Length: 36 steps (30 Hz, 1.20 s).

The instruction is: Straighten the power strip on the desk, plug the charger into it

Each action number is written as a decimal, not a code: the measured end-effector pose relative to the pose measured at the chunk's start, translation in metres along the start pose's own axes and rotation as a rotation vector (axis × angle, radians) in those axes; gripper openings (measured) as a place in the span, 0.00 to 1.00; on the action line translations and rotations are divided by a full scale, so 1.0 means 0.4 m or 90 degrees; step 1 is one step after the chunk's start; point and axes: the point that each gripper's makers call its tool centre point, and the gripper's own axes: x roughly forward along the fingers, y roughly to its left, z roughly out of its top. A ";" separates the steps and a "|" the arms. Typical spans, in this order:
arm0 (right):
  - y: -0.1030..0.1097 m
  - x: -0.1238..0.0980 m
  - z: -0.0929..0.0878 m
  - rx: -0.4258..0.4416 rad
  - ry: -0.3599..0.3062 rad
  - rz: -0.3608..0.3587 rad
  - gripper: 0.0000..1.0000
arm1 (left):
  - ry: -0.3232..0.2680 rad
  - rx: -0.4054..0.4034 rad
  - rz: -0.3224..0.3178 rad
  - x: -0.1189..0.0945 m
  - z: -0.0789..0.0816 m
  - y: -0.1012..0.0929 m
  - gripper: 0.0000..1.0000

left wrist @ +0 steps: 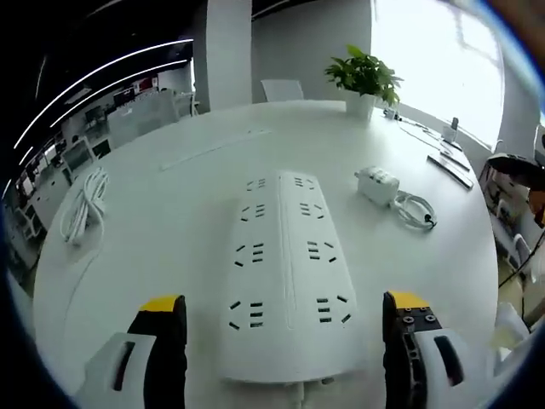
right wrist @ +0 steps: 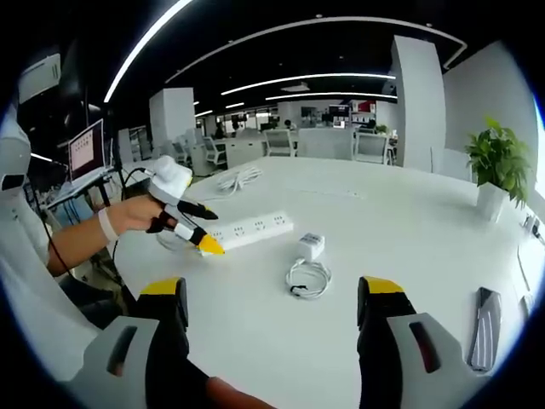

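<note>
A white power strip [left wrist: 285,273] lies on the white desk [left wrist: 187,196], its near end between the wide-apart jaws of my left gripper [left wrist: 285,311], which is open. The white charger [left wrist: 378,184] with its coiled cable [left wrist: 415,211] rests to the strip's right. In the right gripper view the power strip [right wrist: 249,230] lies at mid-left, the left gripper [right wrist: 192,228] held by a hand at its near end. The charger [right wrist: 312,246] and its cable [right wrist: 307,278] lie ahead of my right gripper [right wrist: 272,298], open above the desk with nothing in it.
A coiled white cord [left wrist: 83,207] lies at the desk's left. A potted plant [left wrist: 364,81] stands at the far edge. A dark phone [right wrist: 486,328] lies at the right. A laptop [right wrist: 87,152] sits beyond the person's arm [right wrist: 77,239].
</note>
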 end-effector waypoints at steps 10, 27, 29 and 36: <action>-0.006 0.001 -0.008 0.005 0.000 0.005 0.80 | 0.010 0.011 0.005 0.023 0.014 -0.013 0.87; 0.043 0.050 0.039 -0.067 0.010 0.063 0.79 | 0.015 0.010 0.004 0.013 -0.008 -0.011 0.76; 0.061 0.067 0.058 -0.094 0.009 0.085 0.79 | 0.015 0.010 0.003 0.013 -0.011 -0.012 0.76; 0.123 0.145 0.127 -0.199 0.035 0.177 0.80 | 0.013 0.013 0.000 0.010 -0.017 -0.016 0.76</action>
